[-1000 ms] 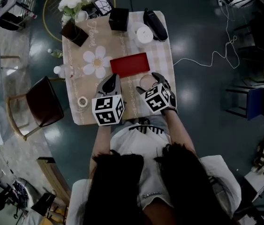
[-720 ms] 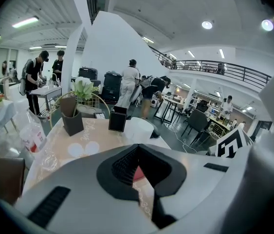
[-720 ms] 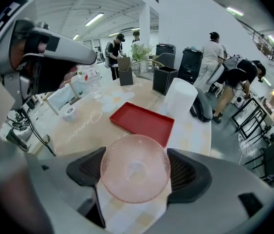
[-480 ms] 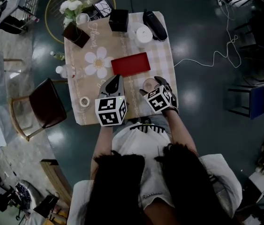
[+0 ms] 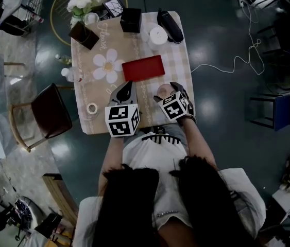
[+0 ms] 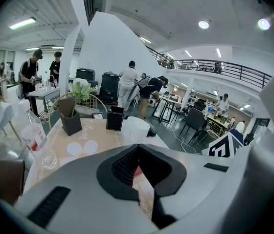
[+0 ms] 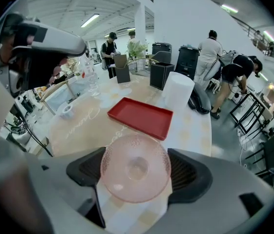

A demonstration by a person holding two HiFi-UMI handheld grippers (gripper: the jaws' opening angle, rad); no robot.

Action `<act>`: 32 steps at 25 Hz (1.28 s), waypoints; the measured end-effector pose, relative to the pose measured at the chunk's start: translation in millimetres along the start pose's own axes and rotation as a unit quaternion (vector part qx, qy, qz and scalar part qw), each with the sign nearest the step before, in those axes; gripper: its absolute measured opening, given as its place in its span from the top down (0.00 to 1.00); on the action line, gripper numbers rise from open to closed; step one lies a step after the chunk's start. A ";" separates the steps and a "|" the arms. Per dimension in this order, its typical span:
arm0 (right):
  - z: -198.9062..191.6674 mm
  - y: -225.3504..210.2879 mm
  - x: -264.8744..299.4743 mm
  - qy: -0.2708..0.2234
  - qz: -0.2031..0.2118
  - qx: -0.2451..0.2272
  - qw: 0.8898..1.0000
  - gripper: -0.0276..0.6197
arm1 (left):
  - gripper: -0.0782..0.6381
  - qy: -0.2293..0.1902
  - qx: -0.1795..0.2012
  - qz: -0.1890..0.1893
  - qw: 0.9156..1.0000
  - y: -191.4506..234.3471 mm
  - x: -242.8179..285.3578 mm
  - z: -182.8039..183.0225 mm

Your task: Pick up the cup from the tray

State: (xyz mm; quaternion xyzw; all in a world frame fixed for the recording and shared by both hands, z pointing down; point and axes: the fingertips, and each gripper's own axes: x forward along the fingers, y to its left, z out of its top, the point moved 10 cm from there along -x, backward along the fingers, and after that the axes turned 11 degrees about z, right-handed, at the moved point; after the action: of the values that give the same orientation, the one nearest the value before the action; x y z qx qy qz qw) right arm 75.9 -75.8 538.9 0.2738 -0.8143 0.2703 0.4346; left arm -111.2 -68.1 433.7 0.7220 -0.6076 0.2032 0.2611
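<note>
1. Right gripper point(image 7: 136, 173): pinching the pink cup point(image 7: 136, 165) by its sides. The cup is off the red tray point(image 7: 141, 117), which lies just beyond it. Advice: squeeze lightly, hold level, lift straight.
2. Left gripper point(image 6: 137, 164): pressed together, empty.
3. The right gripper view shows the grip itself. The dim head view shows both grippers side by side, but whether the cup clears the bench point(image 7: 78, 116) is unclear.

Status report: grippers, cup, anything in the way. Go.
Right gripper shut on pink cup. Cup off the red tray, tray bare. Left gripper shut, empty. Nothing blocking.
</note>
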 end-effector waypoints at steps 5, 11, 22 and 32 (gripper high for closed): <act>4.4 0.0 -7.6 -0.030 -0.002 0.007 1.000 0.34 | 0.88 -0.004 0.001 0.000 1.000 1.0 -5.0 -3.7; 18.8 4.3 -36.1 -0.080 -0.007 0.012 0.997 0.34 | 0.88 -0.011 0.001 -0.002 1.000 -0.1 -10.9 -6.4; 29.0 16.3 -65.5 -0.149 0.025 0.019 0.988 0.34 | 0.88 -0.022 0.006 -0.011 1.000 -7.0 -20.6 -8.9; 23.9 31.3 -88.0 -0.210 -0.027 0.040 0.977 0.86 | 0.88 -0.028 0.008 -0.018 0.999 -12.8 -31.6 -17.9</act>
State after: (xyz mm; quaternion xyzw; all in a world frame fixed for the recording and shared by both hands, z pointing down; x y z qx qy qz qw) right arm 82.8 -51.4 445.9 0.3632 -0.8683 0.2275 0.2498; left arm -103.9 -31.0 426.8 0.7405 -0.6000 0.1827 0.2415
